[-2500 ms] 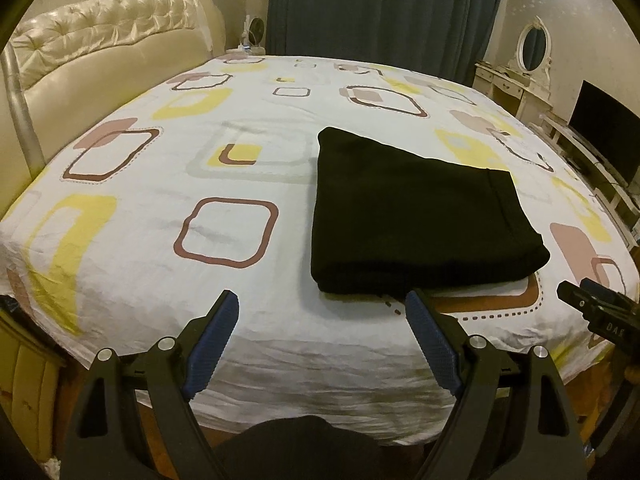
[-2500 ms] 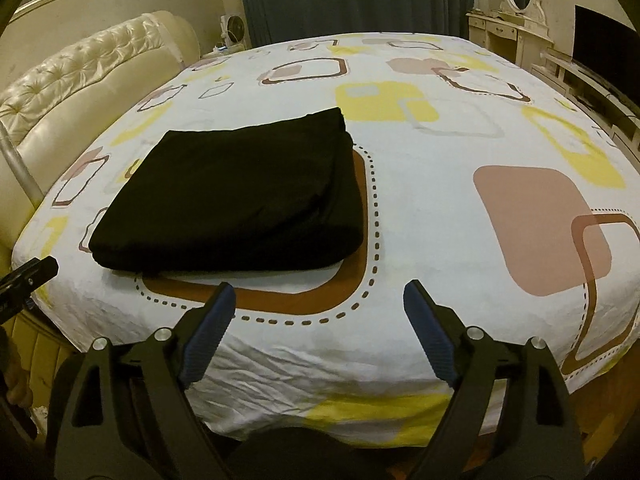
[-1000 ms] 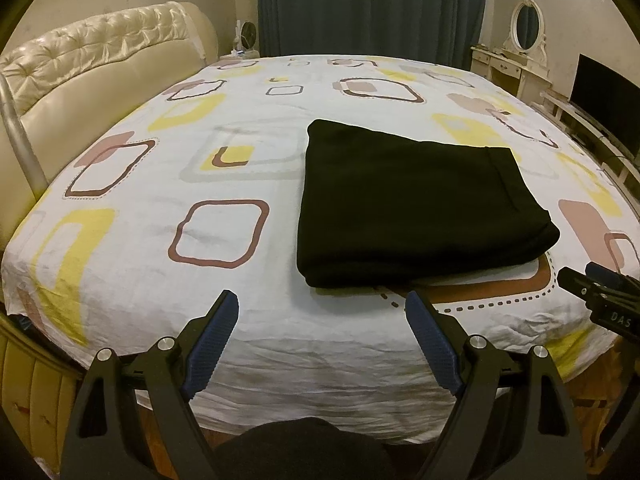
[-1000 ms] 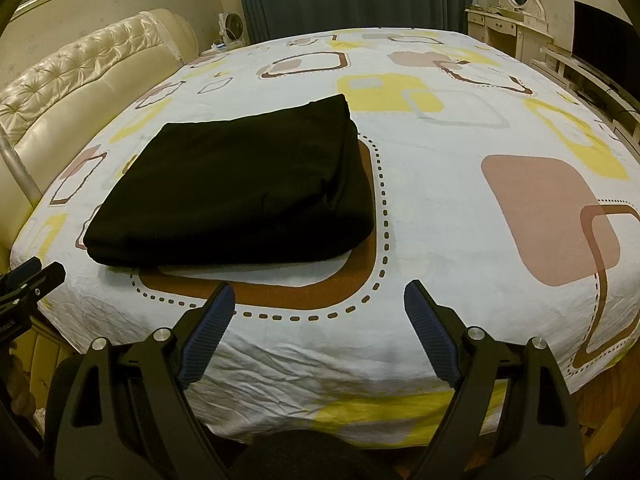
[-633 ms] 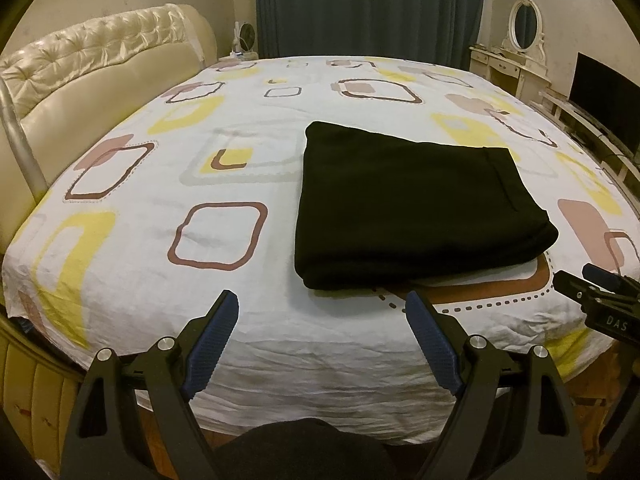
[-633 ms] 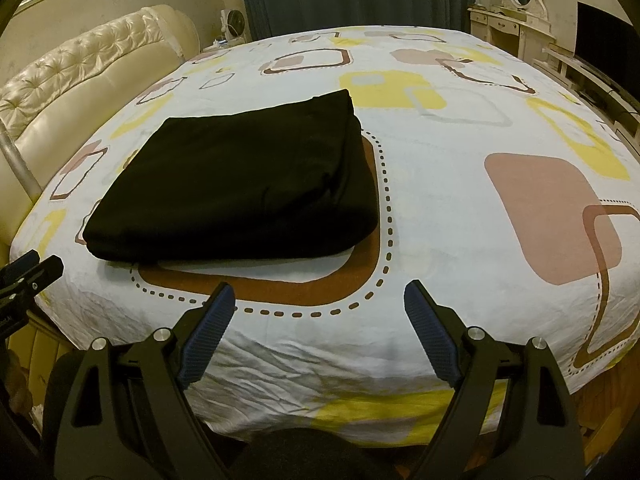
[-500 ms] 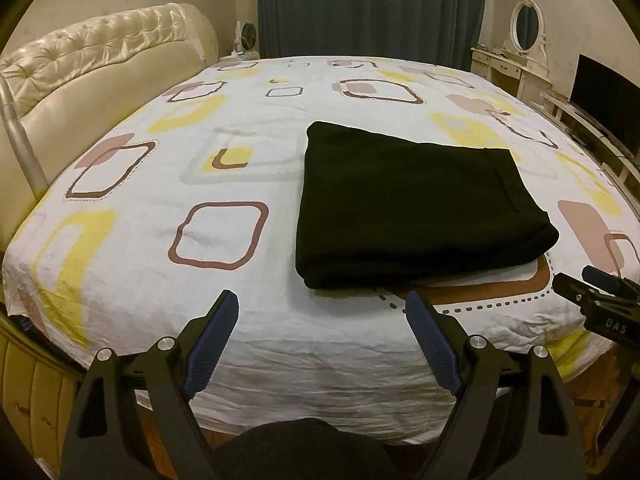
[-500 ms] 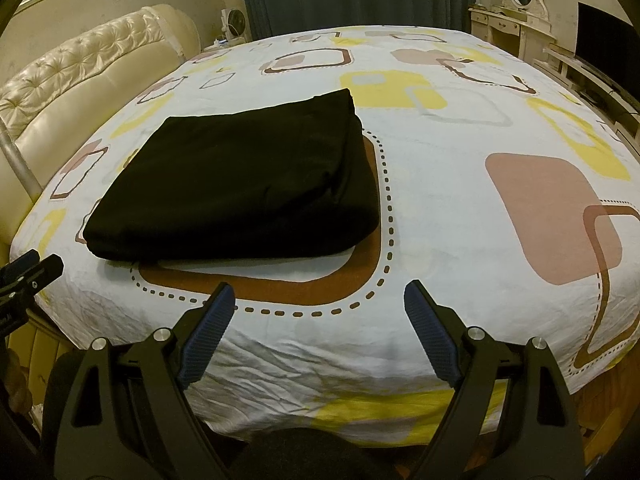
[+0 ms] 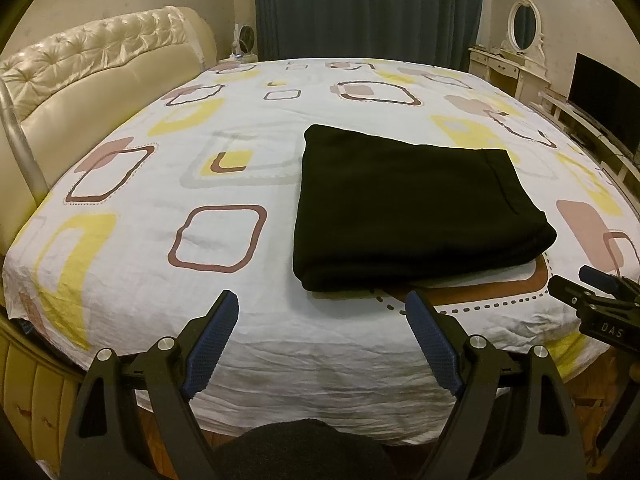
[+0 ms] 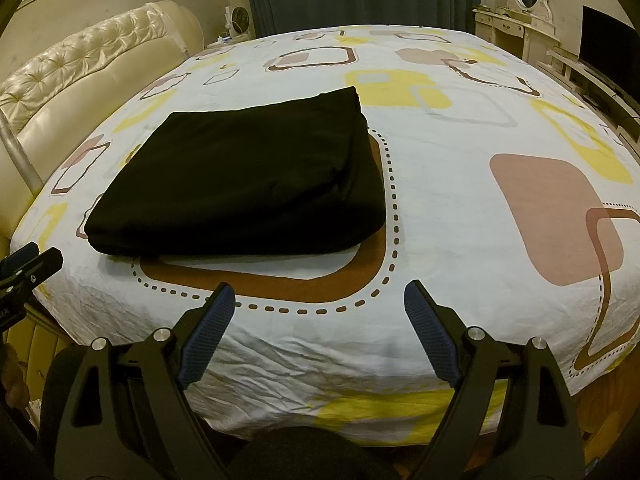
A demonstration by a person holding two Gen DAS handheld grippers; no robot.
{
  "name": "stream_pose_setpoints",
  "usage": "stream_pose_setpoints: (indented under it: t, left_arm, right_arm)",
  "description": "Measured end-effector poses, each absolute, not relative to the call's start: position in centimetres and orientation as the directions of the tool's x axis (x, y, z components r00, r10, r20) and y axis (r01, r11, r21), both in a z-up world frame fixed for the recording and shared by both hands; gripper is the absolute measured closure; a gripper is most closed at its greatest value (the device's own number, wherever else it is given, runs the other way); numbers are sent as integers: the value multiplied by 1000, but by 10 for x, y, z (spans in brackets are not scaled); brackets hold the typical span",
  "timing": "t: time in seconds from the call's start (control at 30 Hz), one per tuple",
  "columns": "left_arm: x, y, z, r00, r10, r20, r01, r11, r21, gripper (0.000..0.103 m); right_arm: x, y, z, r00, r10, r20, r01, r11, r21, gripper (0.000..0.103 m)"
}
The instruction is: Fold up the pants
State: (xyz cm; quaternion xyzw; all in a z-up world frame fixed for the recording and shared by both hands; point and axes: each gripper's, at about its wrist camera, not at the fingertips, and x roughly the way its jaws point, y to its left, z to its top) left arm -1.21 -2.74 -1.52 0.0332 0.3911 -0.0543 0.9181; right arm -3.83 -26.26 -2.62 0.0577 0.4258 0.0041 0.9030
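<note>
Nearest the cameras, the left gripper [image 9: 322, 334] stands with its jaws spread wide and nothing between them, held off the near edge of the bed [image 9: 280, 360]. The right gripper [image 10: 318, 326] is likewise spread and empty, also short of that edge. Neither touches fabric.

Just beyond the bed's near edge, the pants [image 9: 412, 204] lie on the patterned sheet as a compact black rectangle, several layers thick. In the left view they sit ahead and to the right of the left gripper; in the right view the pants [image 10: 244, 176] sit ahead and to the left. Their near fold partly covers a brown rounded-square print with a dotted border [image 10: 280, 280]. Edges appear aligned, with a hem or waistband seam visible along the right side. No loose leg trails out.

Assessment: the fold looks complete or nearly so. If a further fold is intended, good practice would be for each gripper to take a near corner through all layers, lift only slightly, carry the edge squarely to the far edge, then let go without dragging. If not, pull straight back, clear of the bundle, so nothing snags the top layer.

Farther off from the pants, a cream tufted headboard [image 9: 100, 76] lies to the left, a dark curtain [image 9: 360, 8] beyond the far edge, and a white dressing table with oval mirror [image 9: 520, 40] and a dark screen [image 9: 604, 100] to the right.
</note>
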Motion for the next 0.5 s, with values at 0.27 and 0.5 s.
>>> stream_pose_setpoints:
  t: [0.27, 0.5]
  left_arm:
    - [-13, -27, -14, 696, -64, -715, 115, 993, 22, 18]
    - [-10, -25, -9, 692, -24, -721, 61, 998, 26, 13]
  right_arm:
    - [-39, -260, -26, 635, 58, -771, 37, 994, 105, 17]
    - [-38, -259, -27, 634, 62, -771, 28, 994, 104, 17]
